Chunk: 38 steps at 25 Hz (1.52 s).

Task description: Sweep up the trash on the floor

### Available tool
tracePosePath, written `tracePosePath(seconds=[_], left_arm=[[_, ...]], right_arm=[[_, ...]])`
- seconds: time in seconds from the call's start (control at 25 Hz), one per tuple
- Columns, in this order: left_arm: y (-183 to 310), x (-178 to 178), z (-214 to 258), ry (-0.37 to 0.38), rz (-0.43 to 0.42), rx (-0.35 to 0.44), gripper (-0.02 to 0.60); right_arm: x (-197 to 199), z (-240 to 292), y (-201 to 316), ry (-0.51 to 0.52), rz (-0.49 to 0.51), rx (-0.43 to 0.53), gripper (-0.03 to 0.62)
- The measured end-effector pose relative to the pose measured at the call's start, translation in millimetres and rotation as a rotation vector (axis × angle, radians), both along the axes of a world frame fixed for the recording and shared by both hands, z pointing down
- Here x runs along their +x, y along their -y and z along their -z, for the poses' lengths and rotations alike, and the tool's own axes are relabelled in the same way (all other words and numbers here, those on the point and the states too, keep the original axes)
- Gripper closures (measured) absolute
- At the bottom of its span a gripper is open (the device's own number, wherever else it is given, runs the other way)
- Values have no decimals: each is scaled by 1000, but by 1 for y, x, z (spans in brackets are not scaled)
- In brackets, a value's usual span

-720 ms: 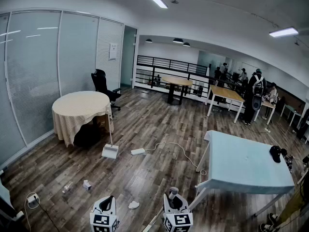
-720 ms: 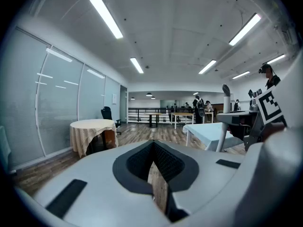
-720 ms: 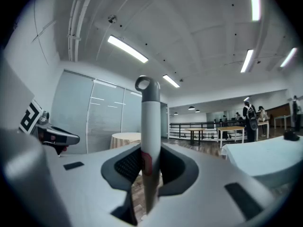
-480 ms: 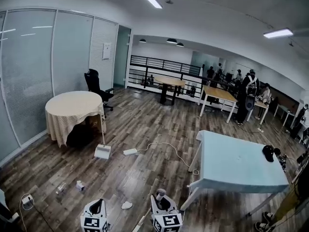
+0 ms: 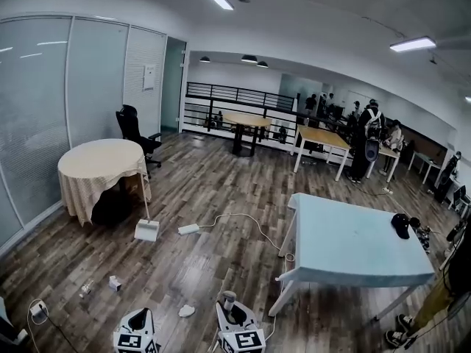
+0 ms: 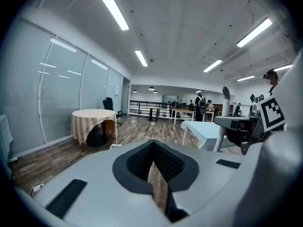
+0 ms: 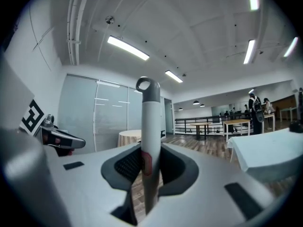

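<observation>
The crumpled white scrap of trash (image 5: 187, 311) lies on the dark wood-plank floor (image 5: 221, 190), just ahead of and between the two grippers at the lower edge of the head view. Further left lie a small white box (image 5: 114, 283) and, beside it, a tiny clear piece (image 5: 86, 289) too small to identify.

The right gripper (image 7: 150, 162) is clenched on the upright white broom handle with a grey looped top (image 7: 149, 122). The left gripper (image 6: 152, 167) has its jaws brought together to a thin slit, with nothing between them.

Further out, a white dustpan with an upright handle (image 5: 146, 230) stands just beside the round table draped in a cream cloth (image 5: 99, 168). A white power strip (image 5: 188, 229) lies near it. A pale blue rectangular table (image 5: 353, 248) stands to the right.
</observation>
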<state>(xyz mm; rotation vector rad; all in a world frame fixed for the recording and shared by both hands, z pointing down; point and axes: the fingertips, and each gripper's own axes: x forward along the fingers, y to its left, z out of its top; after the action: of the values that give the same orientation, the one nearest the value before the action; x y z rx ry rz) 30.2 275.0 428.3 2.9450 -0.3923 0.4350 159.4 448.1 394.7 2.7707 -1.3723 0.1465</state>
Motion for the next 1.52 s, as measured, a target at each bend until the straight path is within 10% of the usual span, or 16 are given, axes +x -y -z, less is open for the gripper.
tracePosePath(seconds=[0.44,1.52], left_arm=[[12,8,-18,26,-9,-16,588],[191,147,-64,93,-10,-112,588]], right_arm=[[16,-14,-4,-1,-25,-54,502],[162,-26,172,29,141,-154,503]])
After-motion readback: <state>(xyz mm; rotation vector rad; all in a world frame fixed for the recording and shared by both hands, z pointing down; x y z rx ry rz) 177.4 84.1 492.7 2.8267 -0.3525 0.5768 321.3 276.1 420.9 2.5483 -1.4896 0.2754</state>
